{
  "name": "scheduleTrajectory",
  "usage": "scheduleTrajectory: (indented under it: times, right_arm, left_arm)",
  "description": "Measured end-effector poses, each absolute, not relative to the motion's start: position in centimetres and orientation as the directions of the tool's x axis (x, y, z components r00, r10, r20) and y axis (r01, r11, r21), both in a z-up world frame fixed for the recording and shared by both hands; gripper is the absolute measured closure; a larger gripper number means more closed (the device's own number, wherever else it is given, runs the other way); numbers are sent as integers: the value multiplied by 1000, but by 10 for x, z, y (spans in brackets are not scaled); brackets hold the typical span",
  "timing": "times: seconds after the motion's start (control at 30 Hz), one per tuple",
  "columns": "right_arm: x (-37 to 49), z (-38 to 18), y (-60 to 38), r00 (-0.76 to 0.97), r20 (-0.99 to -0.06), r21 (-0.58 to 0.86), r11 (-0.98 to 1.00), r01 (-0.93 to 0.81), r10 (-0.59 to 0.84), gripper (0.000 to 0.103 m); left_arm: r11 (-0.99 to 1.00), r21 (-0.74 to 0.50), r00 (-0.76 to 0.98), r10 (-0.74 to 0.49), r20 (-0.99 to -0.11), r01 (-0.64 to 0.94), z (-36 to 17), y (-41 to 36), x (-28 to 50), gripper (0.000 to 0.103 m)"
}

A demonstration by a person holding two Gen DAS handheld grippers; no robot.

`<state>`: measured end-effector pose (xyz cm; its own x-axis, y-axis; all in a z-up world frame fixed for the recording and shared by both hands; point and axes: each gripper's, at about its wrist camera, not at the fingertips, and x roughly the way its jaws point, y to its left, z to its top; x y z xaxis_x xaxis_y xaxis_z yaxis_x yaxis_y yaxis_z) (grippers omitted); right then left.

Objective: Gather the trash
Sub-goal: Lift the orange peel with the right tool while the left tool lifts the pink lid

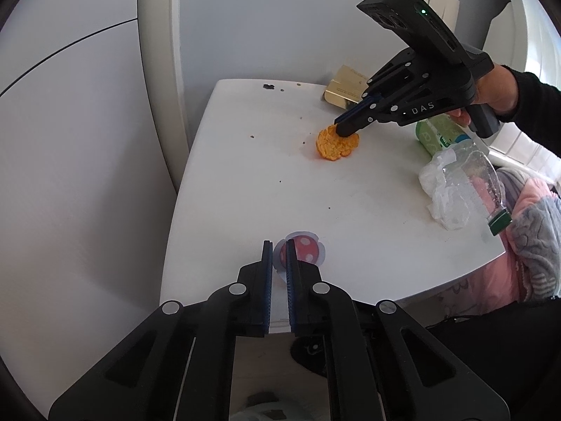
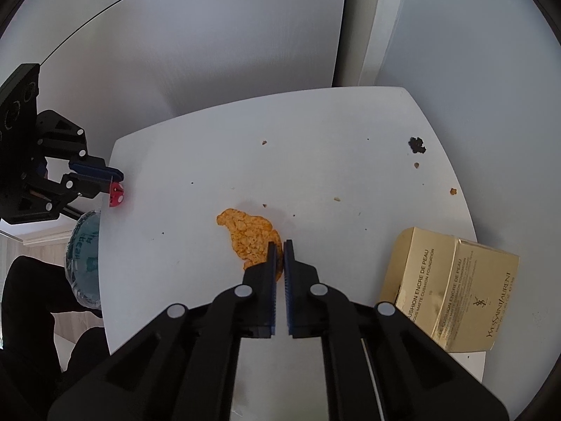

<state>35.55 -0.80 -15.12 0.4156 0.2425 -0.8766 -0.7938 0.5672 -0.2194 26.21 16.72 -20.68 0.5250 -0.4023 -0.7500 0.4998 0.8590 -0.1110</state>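
We see a flat orange peel lying mid-table, and a small red white-dotted wrapper at the near table edge, both pinched by claws.

Left wrist view looks steeply down from the near edge of the white surface, facing the wall. Right wrist view peers down closer, from the side. Both share the orange peel, and each catches the other hand-held gripper.
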Motion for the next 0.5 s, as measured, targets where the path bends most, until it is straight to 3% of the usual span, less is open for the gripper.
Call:
scheduleTrajectory:
  times: [0.5]
  right_arm:
    - [305,-104,6,436,-835,-223,520,-825,335,97]
  left_arm:
    - [885,-64,592,-360,-721,461,-155,176,218,97]
